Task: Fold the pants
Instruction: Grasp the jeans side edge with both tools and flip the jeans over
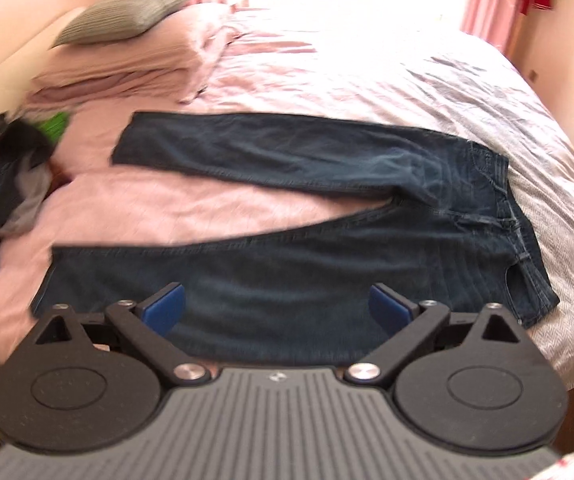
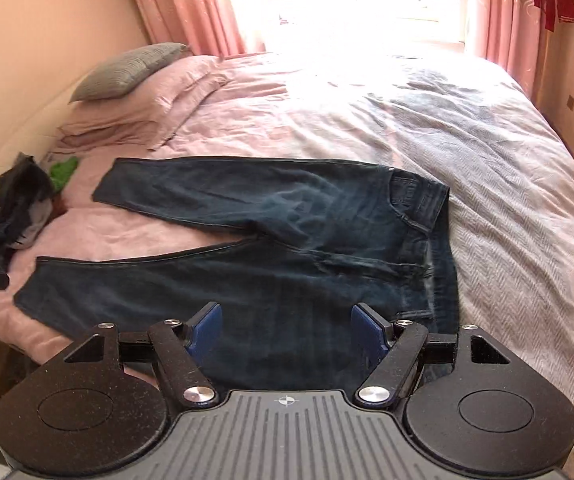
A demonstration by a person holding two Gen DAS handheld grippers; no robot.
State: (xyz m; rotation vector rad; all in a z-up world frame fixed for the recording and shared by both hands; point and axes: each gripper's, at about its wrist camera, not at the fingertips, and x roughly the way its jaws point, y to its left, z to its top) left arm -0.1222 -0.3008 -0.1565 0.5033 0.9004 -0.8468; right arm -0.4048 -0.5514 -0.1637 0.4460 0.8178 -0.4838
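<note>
the pink bed (image 2: 507, 208) carries the dark jeans (image 2: 271, 240) spread flat, legs splayed toward the pillows, waistband to the right. the denim looks heavy and limp, so it's best pinched at a hem and the waistband. the left gripper (image 1: 277, 309) and right gripper (image 2: 285, 329) hover apart, empty.
</note>
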